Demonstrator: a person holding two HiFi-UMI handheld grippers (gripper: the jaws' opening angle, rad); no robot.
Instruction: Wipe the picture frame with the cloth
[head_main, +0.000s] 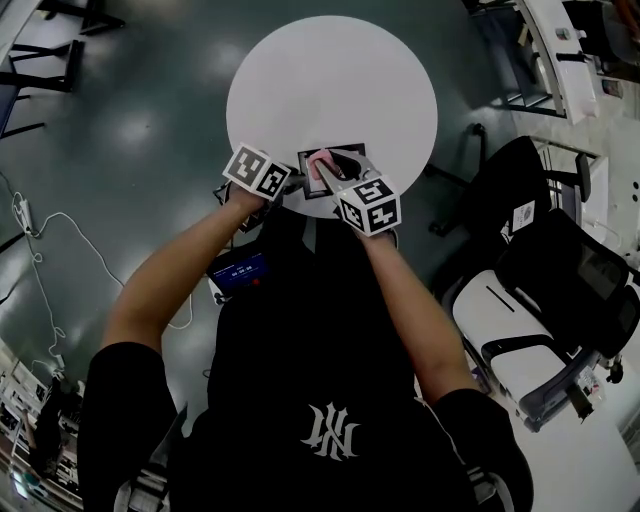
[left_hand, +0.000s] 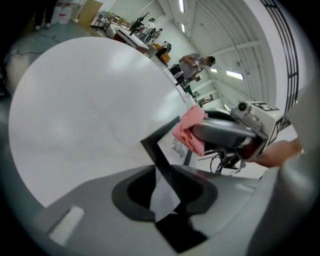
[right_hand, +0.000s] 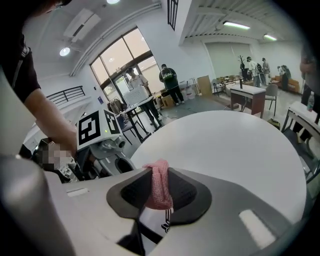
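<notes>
A black picture frame (head_main: 347, 153) with a white printed sheet sits at the near edge of the round white table (head_main: 330, 70). Its left edge (left_hand: 159, 159) runs between the jaws of my left gripper (left_hand: 162, 189), which stand apart round it with a gap on the left side. In the head view the left gripper (head_main: 293, 182) is at the frame's left side. My right gripper (right_hand: 159, 189) is shut on a pink cloth (right_hand: 159, 186). The cloth (head_main: 320, 165) rests against the frame's face, and the left gripper view shows the cloth (left_hand: 190, 131) at the frame's upper edge.
Black and white office chairs (head_main: 560, 270) stand on the floor to the right. A white cable (head_main: 40, 225) trails at the left. A blue-screened device (head_main: 240, 268) hangs at the person's waist. Desks and people stand far behind the table (right_hand: 225, 145).
</notes>
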